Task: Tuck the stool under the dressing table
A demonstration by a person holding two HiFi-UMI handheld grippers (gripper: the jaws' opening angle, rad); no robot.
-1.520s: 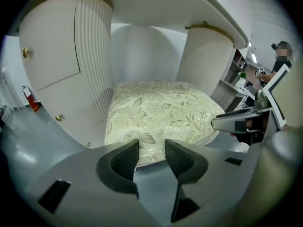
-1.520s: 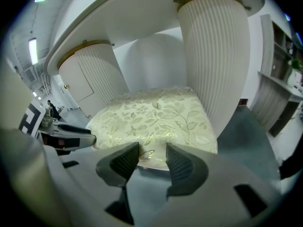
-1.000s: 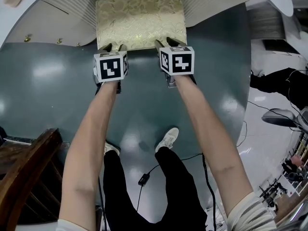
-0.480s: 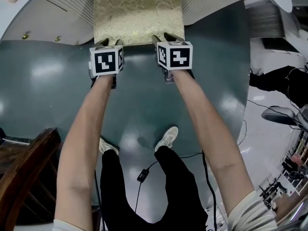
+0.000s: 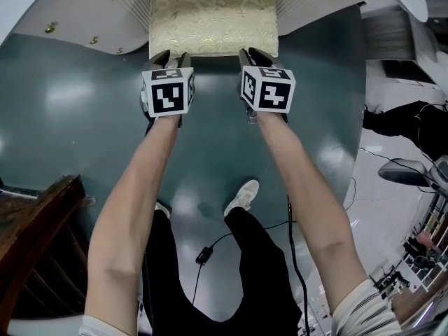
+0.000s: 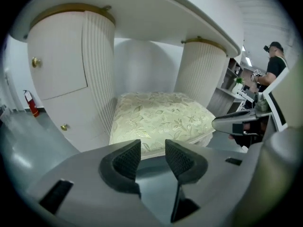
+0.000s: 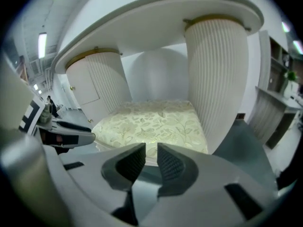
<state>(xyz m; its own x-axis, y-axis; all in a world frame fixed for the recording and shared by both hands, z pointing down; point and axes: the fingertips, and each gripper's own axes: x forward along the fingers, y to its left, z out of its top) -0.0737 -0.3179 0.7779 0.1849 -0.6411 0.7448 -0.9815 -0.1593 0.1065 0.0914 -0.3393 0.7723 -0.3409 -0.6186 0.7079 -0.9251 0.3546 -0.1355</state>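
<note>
The stool (image 5: 213, 16) has a pale gold floral cushion and stands in the knee gap of the white fluted dressing table (image 5: 105, 5), its front edge about level with the pedestals. My left gripper (image 5: 173, 56) and right gripper (image 5: 252, 53) hover side by side at that front edge, pointing down at it. In the left gripper view the stool (image 6: 161, 115) lies just beyond my open left gripper (image 6: 152, 148). The right gripper (image 7: 151, 150) has just been closing; a narrow gap remains with nothing in it, and the stool (image 7: 151, 122) is ahead of it.
The glossy green floor (image 5: 70, 117) spreads in front of the table. Dark wooden furniture (image 5: 35, 236) stands at lower left. A black cable (image 5: 210, 254) trails by my feet. Black equipment (image 5: 406, 117) lies at right. A person (image 6: 274, 60) stands far off.
Both grippers have come off the stool's front edge and lifted a little. The right gripper's jaws have narrowed. The stool stays in the gap under the table.
</note>
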